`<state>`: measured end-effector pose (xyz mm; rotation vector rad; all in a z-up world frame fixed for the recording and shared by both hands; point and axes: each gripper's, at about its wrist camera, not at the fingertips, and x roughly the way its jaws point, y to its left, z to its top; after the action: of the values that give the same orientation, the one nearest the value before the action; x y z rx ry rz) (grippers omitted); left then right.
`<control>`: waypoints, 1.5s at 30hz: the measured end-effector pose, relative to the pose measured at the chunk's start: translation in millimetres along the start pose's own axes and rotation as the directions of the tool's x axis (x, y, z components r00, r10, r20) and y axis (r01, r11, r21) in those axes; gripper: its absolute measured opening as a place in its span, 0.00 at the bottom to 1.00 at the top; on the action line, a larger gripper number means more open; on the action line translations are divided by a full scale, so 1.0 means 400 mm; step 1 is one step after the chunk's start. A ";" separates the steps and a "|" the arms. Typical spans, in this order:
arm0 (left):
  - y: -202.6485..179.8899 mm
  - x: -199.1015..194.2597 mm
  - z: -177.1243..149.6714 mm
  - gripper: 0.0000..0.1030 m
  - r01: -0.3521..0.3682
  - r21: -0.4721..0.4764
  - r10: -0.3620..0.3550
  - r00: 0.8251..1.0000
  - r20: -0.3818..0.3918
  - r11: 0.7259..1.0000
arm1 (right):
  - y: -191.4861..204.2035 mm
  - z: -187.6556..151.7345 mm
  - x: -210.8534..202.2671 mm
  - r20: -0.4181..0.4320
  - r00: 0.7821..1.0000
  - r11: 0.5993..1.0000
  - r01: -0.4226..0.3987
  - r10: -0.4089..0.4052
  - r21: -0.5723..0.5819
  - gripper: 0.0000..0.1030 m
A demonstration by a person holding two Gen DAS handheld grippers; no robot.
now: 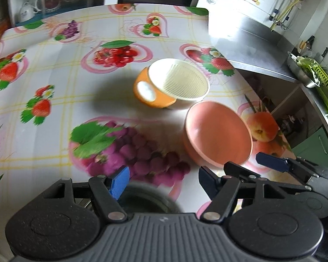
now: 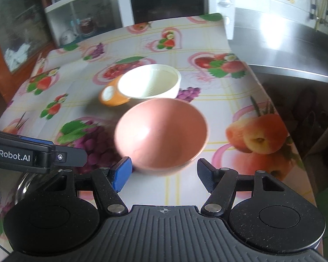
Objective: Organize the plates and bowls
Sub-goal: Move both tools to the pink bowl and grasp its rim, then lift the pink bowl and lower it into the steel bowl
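Note:
A pink bowl (image 1: 217, 134) (image 2: 161, 134) stands on the fruit-print table. Behind it a cream ribbed bowl (image 1: 178, 81) (image 2: 149, 83) leans on an orange bowl (image 1: 147, 91) (image 2: 111, 97) lying on its side. My left gripper (image 1: 163, 182) is open and empty, low over the table, left of the pink bowl. My right gripper (image 2: 164, 174) is open and empty, its fingers just in front of the pink bowl on either side. The right gripper also shows in the left wrist view (image 1: 271, 161).
A microwave (image 2: 168, 4) and a white cabinet (image 2: 81, 17) stand behind the table. A steel counter (image 1: 258, 43) runs along the right, with a metal basin (image 1: 301, 72) and a green rack (image 1: 327, 91). A dark round object (image 1: 146, 200) lies under the left gripper.

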<state>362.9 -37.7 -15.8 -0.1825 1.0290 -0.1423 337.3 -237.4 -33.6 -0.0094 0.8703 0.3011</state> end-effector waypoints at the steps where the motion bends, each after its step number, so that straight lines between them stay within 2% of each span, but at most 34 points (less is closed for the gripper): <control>1: -0.006 0.011 0.010 0.69 0.004 0.000 -0.004 1.000 -0.002 1.000 | -0.009 0.005 0.006 0.000 1.000 1.000 0.004 -0.004 0.008 0.64; 8: -0.028 0.088 0.070 0.62 0.007 -0.007 -0.007 1.000 -0.017 1.000 | -0.072 0.042 0.067 -0.024 1.000 0.997 0.016 -0.014 0.074 0.63; 14: -0.038 0.157 0.087 0.53 0.019 0.000 -0.019 0.998 -0.056 1.000 | -0.082 0.046 0.134 -0.078 0.997 0.998 0.031 -0.026 0.063 0.56; 17: -0.040 0.180 0.086 0.44 0.025 0.001 -0.024 0.997 -0.074 1.000 | -0.080 0.044 0.155 -0.093 0.995 0.998 0.030 -0.024 0.059 0.52; 20: -0.038 0.201 0.086 0.30 0.039 -0.007 -0.040 0.995 -0.088 0.999 | -0.075 0.041 0.170 -0.103 0.994 0.998 0.028 -0.023 0.053 0.48; 21: -0.037 0.205 0.086 0.23 0.046 -0.010 -0.047 0.995 -0.091 0.999 | -0.073 0.040 0.174 -0.107 0.994 0.998 0.029 -0.024 0.048 0.43; 23: -0.039 0.209 0.085 0.19 0.055 -0.010 -0.055 0.994 -0.091 0.998 | -0.067 0.038 0.178 -0.108 0.994 0.999 0.029 -0.025 0.039 0.41; 25: -0.043 0.208 0.086 0.10 0.067 -0.007 -0.067 0.994 -0.091 0.998 | -0.061 0.039 0.178 -0.108 0.994 0.999 0.019 -0.015 0.035 0.30; 33: -0.051 0.179 0.076 0.09 0.041 0.011 -0.040 0.996 -0.085 0.999 | -0.041 0.036 0.152 -0.107 0.994 1.000 0.018 -0.016 0.016 0.28; 45: -0.041 -0.028 0.015 0.10 0.014 0.018 -0.014 1.000 -0.010 1.000 | 0.050 0.030 -0.015 -0.036 0.999 0.999 -0.014 0.013 -0.041 0.28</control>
<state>362.0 -51.0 0.1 -0.1730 1.0357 -0.1649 337.4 -218.1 -19.0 -0.0470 0.8998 0.3322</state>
